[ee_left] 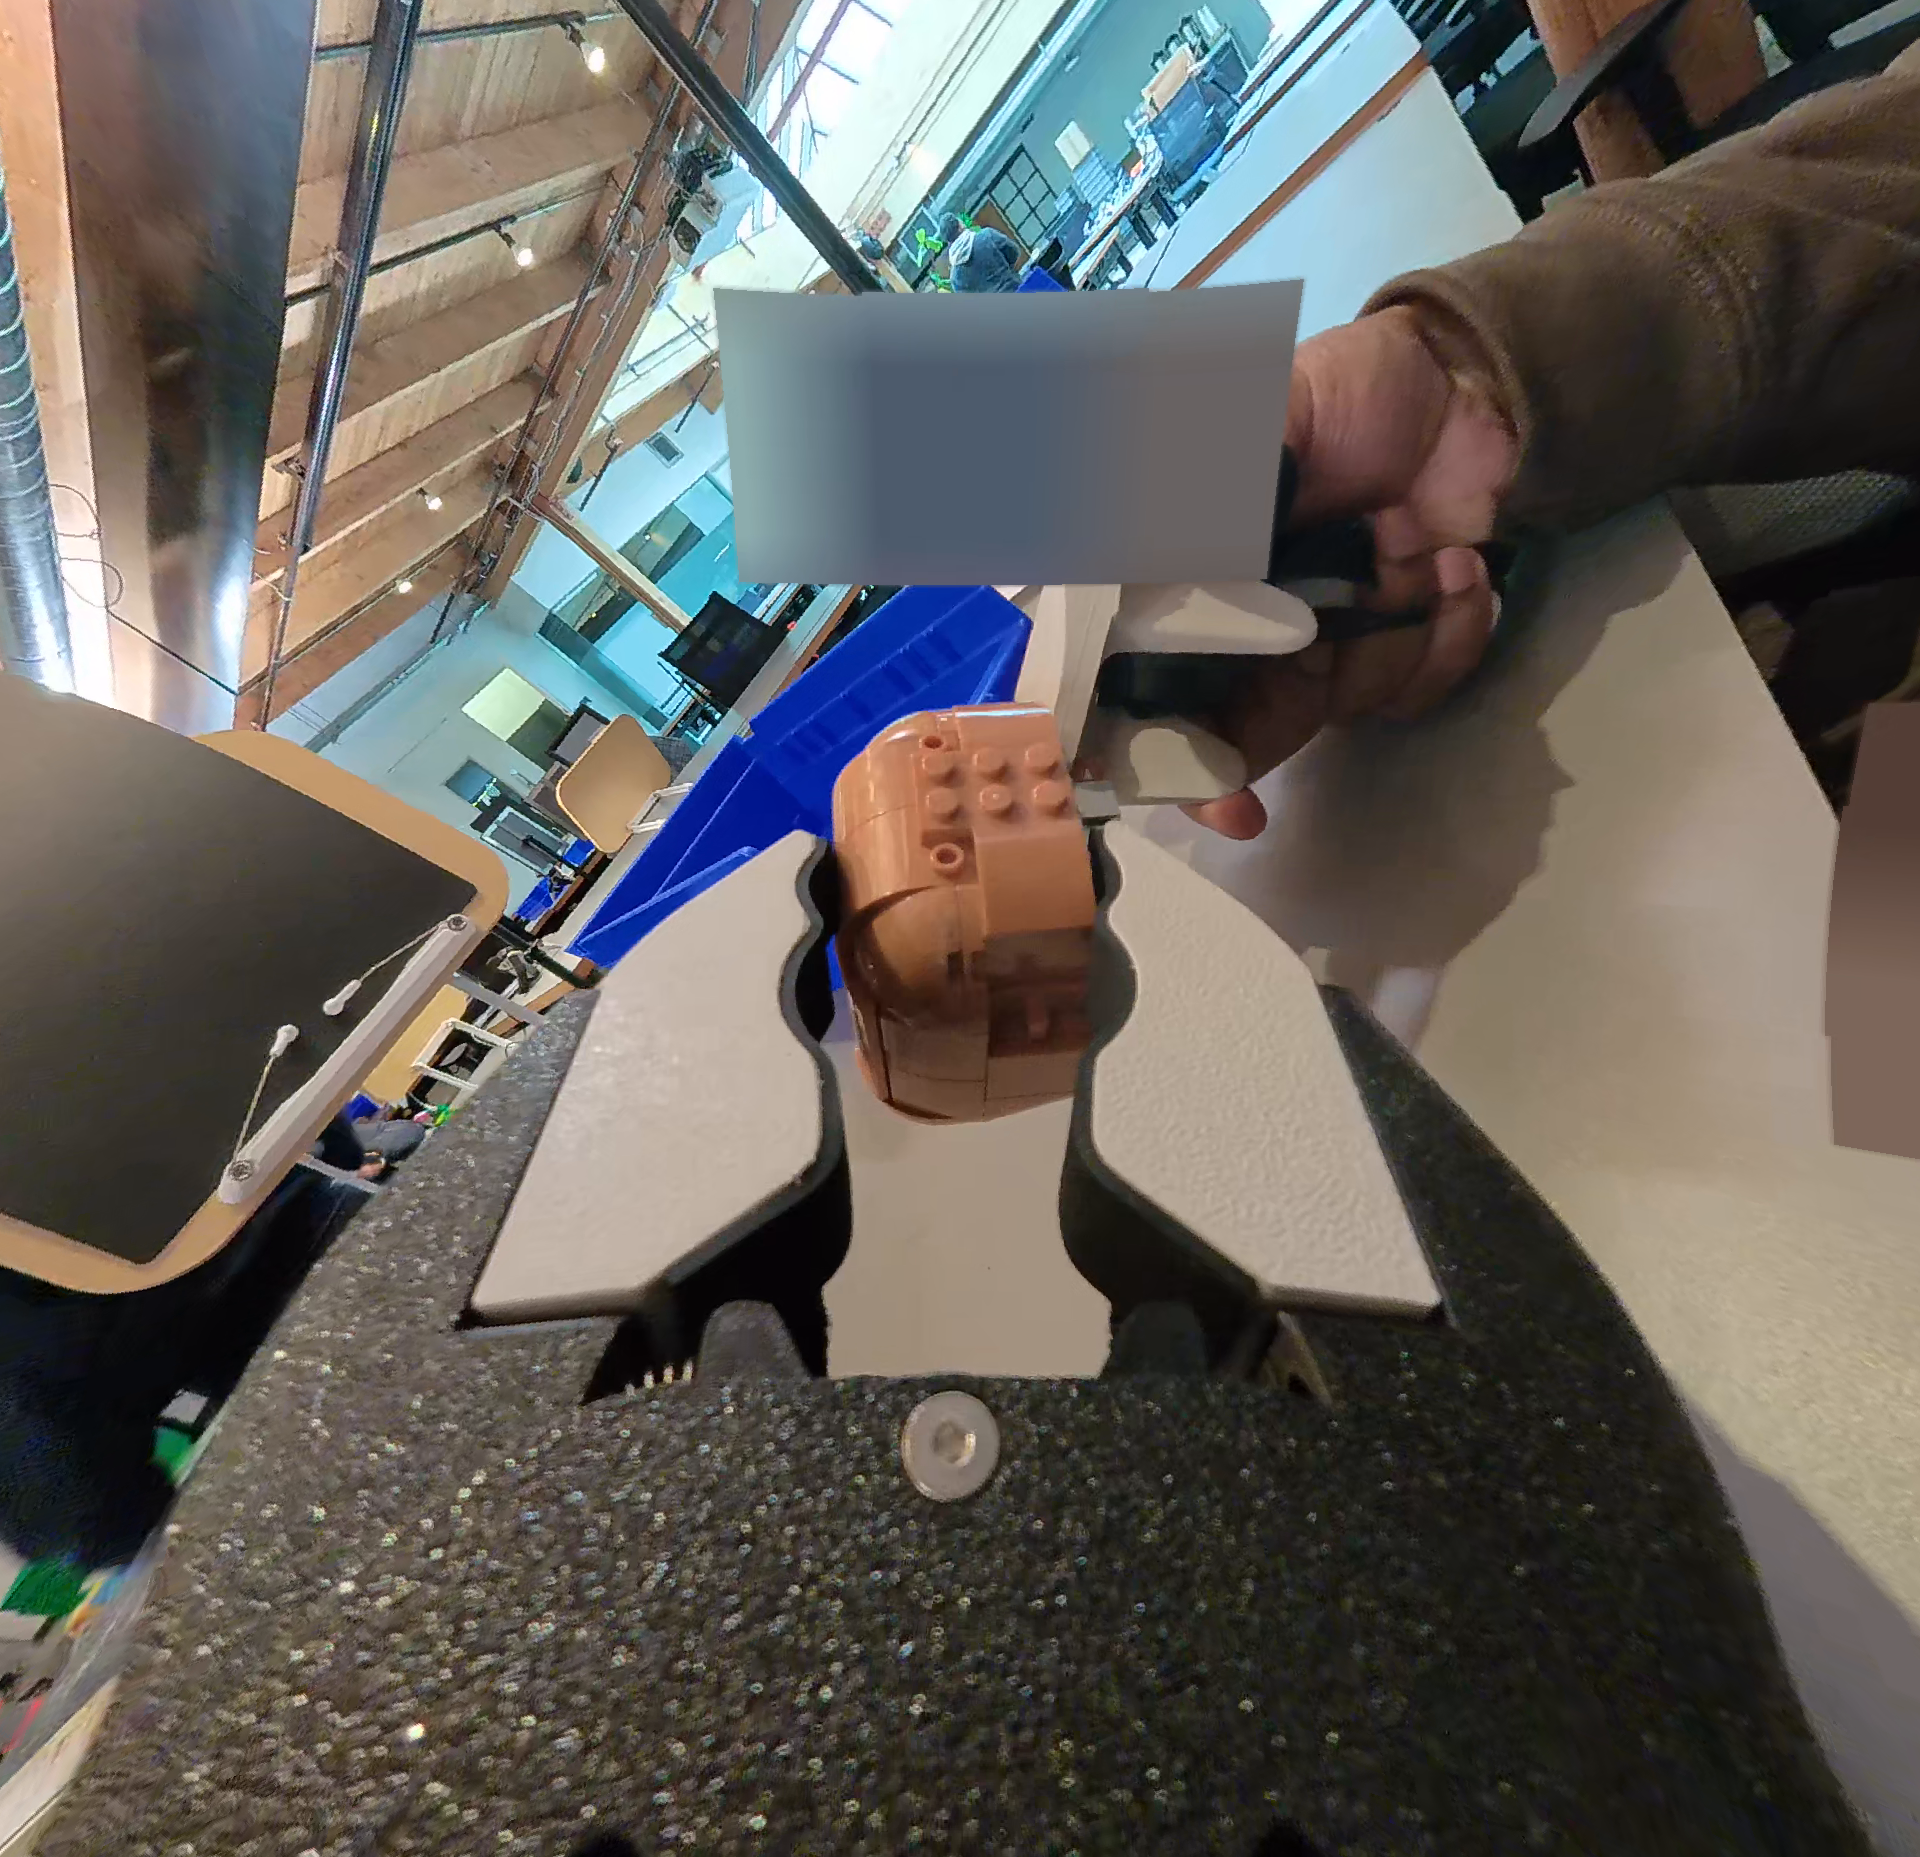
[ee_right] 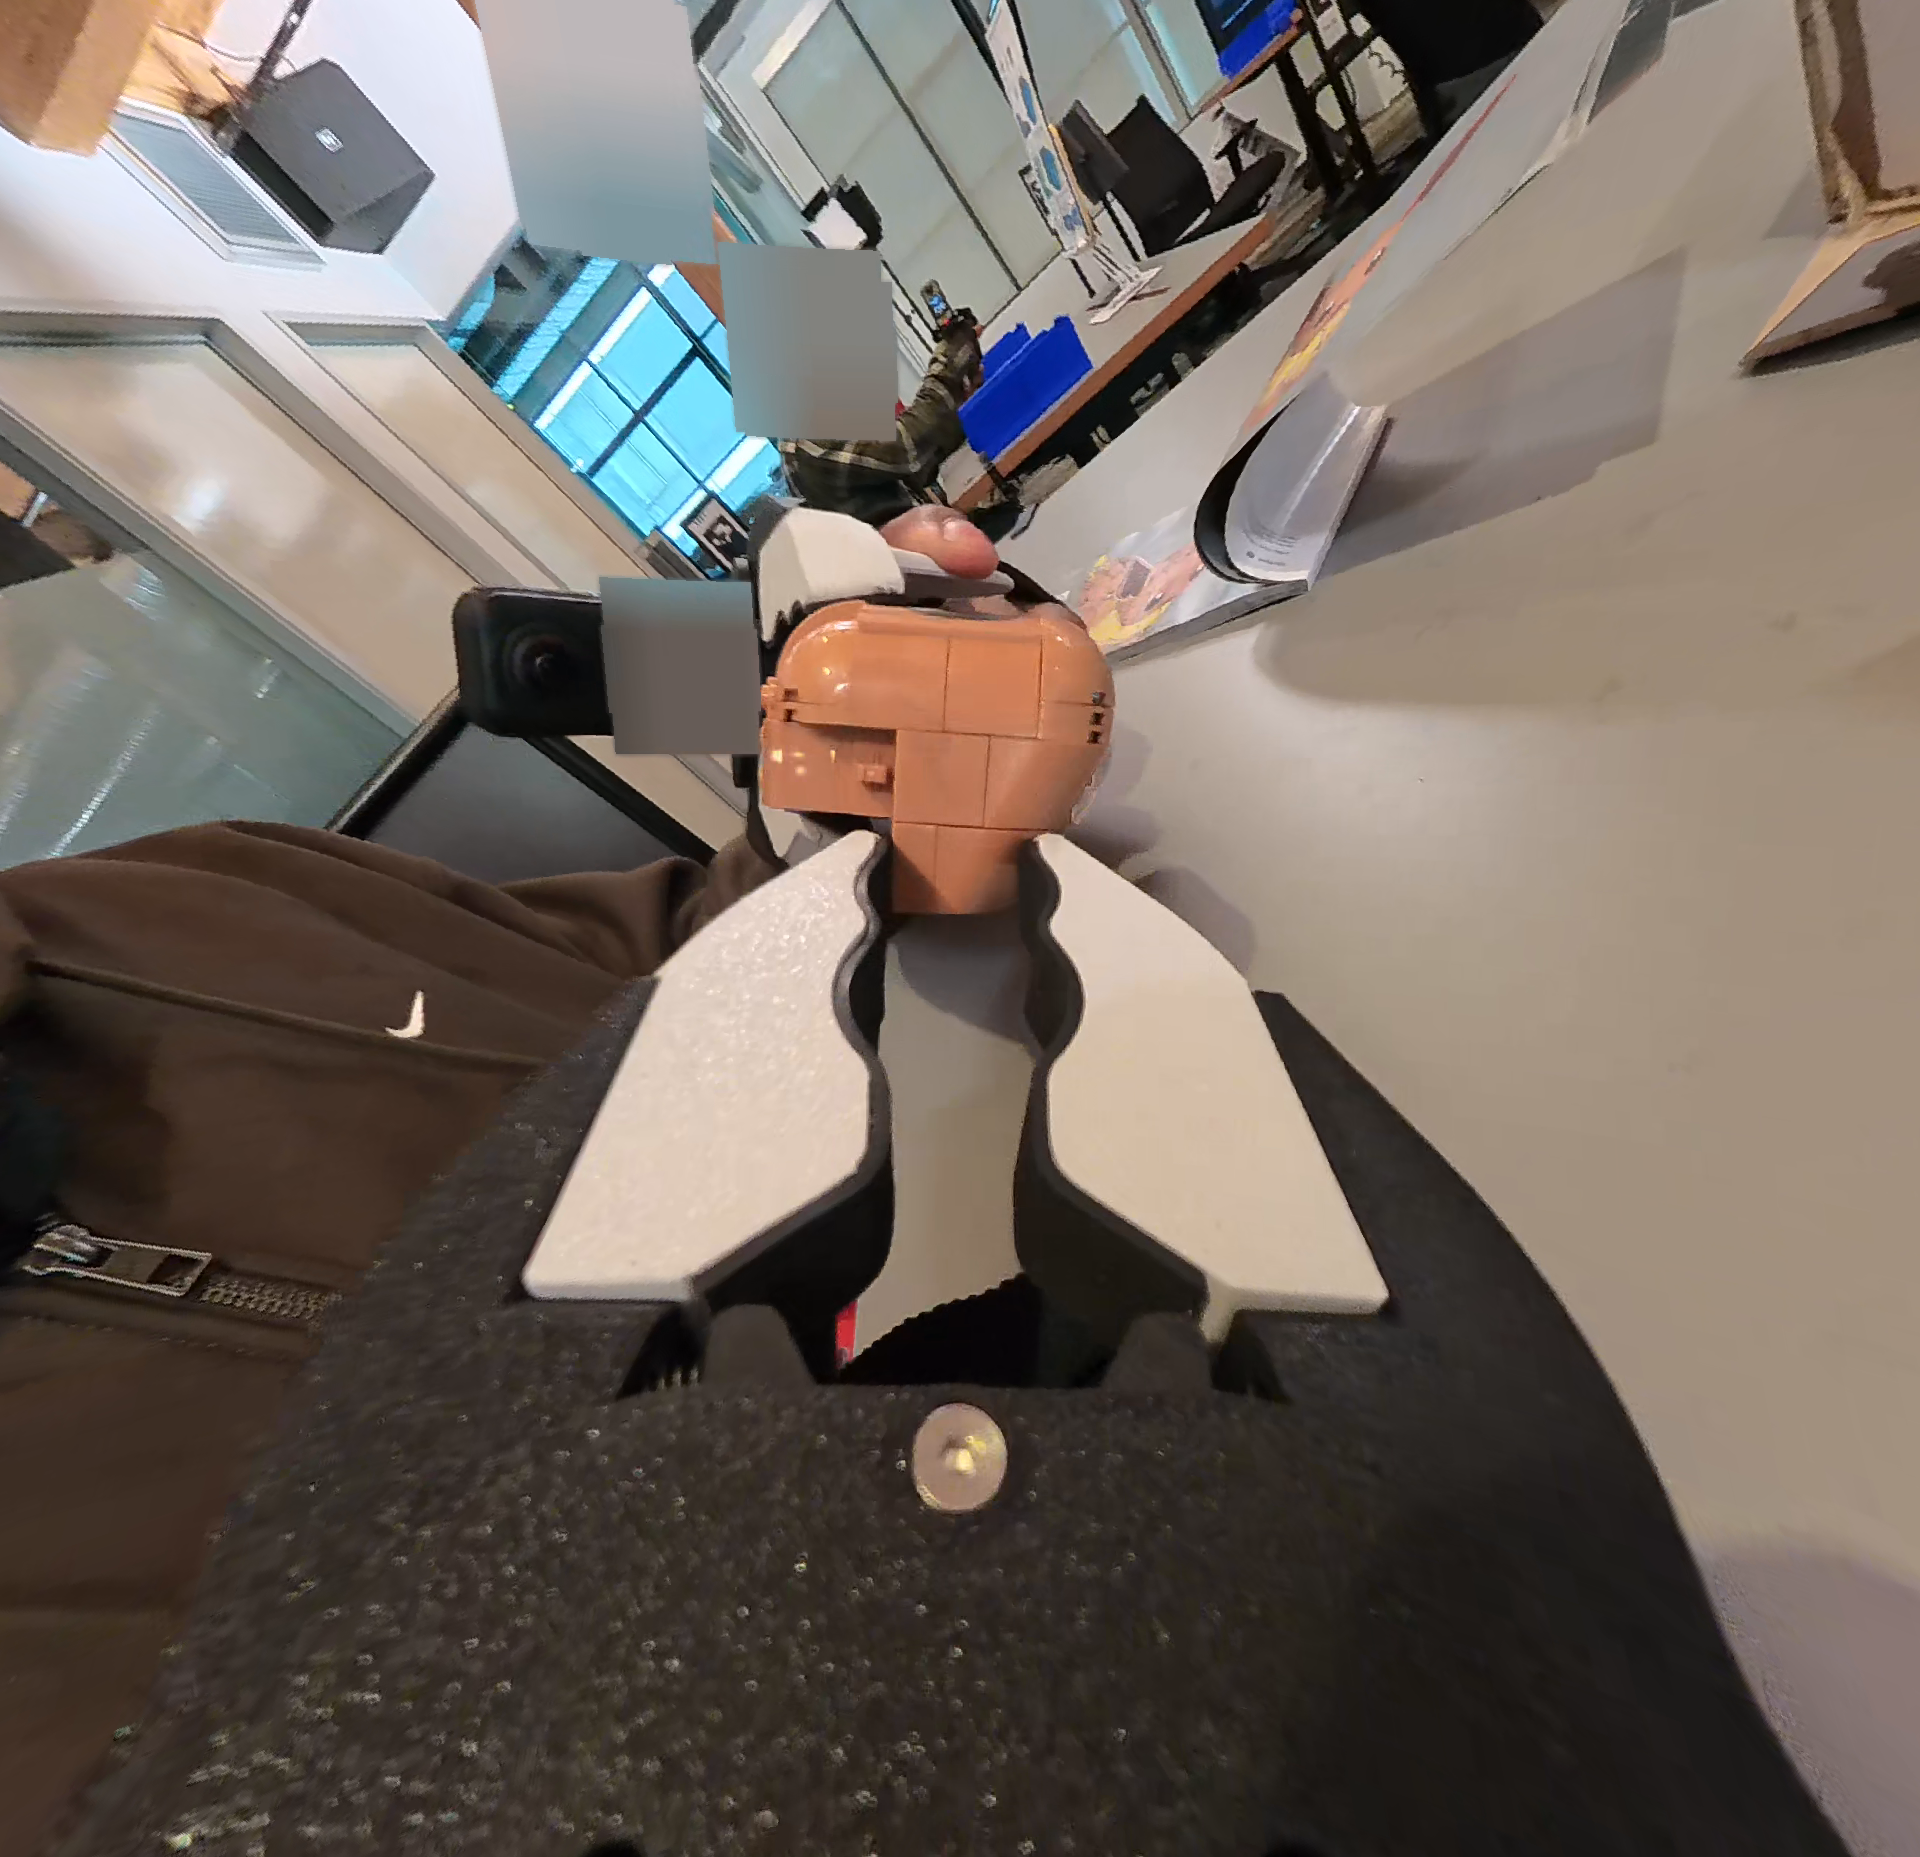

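A tan, rounded block built of toy bricks (ee_left: 966, 976) is held between both grippers above a grey table (ee_left: 1558, 976). My left gripper (ee_left: 961, 872) is shut on the block's wide body, studs facing up. My right gripper (ee_right: 951, 851) is shut on the narrow lower end of the same block (ee_right: 935, 706). In the left wrist view the right gripper (ee_left: 1122, 706) comes in from the far right, held by a hand (ee_left: 1392, 519) in a brown sleeve. In the right wrist view one white finger (ee_right: 821, 560) of the left gripper and its camera (ee_right: 530, 664) show behind the block.
Blue bins (ee_left: 883, 685) stand behind the block, and a chair with a dark pad (ee_left: 208, 976) is at the left. An open booklet (ee_right: 1288, 498) lies on the table (ee_right: 1507, 872), with a cardboard piece (ee_right: 1860, 145) at the far right. A brown jacket (ee_right: 260, 1028) fills the left. Only a small space, under 4 cm, lies between the two pairs of fingers.
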`<state>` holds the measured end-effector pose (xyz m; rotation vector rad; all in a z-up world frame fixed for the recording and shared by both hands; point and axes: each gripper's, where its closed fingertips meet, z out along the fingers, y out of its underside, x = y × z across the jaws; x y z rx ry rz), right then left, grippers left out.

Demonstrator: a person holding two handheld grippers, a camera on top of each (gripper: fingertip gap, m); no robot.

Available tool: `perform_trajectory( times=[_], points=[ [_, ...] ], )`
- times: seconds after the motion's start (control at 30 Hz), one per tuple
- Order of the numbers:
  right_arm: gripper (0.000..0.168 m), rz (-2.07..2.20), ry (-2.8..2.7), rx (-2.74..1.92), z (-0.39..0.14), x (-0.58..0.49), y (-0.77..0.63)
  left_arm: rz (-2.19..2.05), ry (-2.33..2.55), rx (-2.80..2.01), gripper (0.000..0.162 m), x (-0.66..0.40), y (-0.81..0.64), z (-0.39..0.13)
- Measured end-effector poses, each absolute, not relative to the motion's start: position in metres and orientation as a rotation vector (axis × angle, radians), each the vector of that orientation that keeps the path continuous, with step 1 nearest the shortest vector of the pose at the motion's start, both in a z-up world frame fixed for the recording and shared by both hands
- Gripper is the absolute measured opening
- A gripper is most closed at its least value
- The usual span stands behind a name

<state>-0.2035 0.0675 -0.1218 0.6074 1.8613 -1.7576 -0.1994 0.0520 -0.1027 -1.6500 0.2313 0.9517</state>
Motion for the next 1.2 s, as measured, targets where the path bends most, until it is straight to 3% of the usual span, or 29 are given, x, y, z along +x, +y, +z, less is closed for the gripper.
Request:
perform_trajectory(
  times=[0.03, 0.07, 0.17, 0.43, 0.63, 0.77, 0.83, 1.0, 1.2],
  points=[
    [0.022, -1.758, 1.846, 0.605, -0.121, -0.203, 0.068, 0.946, 0.229, -1.645, 0.046, -0.199, 0.052, -0.102],
    [0.002, -1.773, 1.798, 0.587, -0.116, -0.202, 0.07, 0.938, 0.223, -1.642, 0.046, -0.199, 0.052, -0.101],
    [0.001, -1.839, 1.692, 0.657, -0.107, -0.217, 0.084, 0.915, 0.193, -1.664, 0.046, -0.201, 0.046, -0.104],
    [0.002, -1.919, 1.891, 0.786, -0.117, -0.239, 0.091, 0.868, 0.108, -1.725, 0.046, -0.211, 0.05, -0.113],
    [0.003, -2.049, 2.261, 1.2, -0.106, -0.322, 0.143, 0.779, -0.033, -1.717, 0.046, -0.22, 0.049, -0.111],
    [0.023, -1.968, 2.409, 1.585, -0.115, -0.383, 0.193, 0.709, -0.11, -1.688, 0.046, -0.222, 0.05, -0.107],
    [0.023, -1.97, 2.333, 1.629, -0.119, -0.392, 0.201, 0.686, -0.133, -1.681, 0.046, -0.222, 0.05, -0.106],
    [0.029, -2.182, 2.284, 1.53, -0.097, -0.377, 0.201, 0.571, -0.244, -1.638, 0.046, -0.227, 0.049, -0.104],
    [0.03, -2.324, 2.551, 0.794, -0.085, -0.306, 0.139, 0.327, -0.298, -1.499, 0.046, -0.22, 0.047, -0.091]
  ],
)
